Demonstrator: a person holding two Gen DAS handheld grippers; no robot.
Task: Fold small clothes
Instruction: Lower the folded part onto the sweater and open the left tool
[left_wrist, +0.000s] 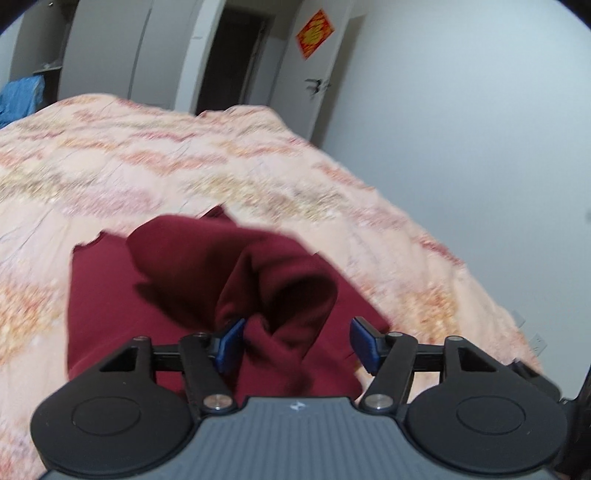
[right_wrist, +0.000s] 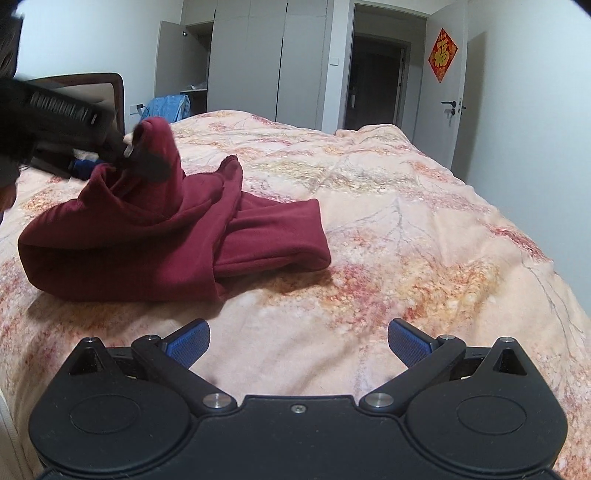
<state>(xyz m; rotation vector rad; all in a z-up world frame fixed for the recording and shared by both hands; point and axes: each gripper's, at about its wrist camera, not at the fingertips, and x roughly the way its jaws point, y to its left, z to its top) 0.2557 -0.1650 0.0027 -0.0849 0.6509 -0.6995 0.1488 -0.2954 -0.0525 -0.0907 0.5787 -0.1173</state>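
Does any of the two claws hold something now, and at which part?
Nothing is held. The left claw is open, with a bunched fold of the red garment lying between its pads, touching only one. The right claw is open over the bedspread.

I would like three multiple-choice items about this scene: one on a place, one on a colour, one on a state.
1. Where does the garment lie?
A. on the bed cover
B. in the wardrobe
C. on the floor

2. What colour is the garment?
A. blue
B. dark red
C. white

3. How is the right claw?
A. shut on cloth
B. shut, empty
C. open, empty

Key:
1 A: the garment rests on the bed cover.
2 B: its cloth is dark red.
3 C: the right claw has its blue pads apart with nothing between.
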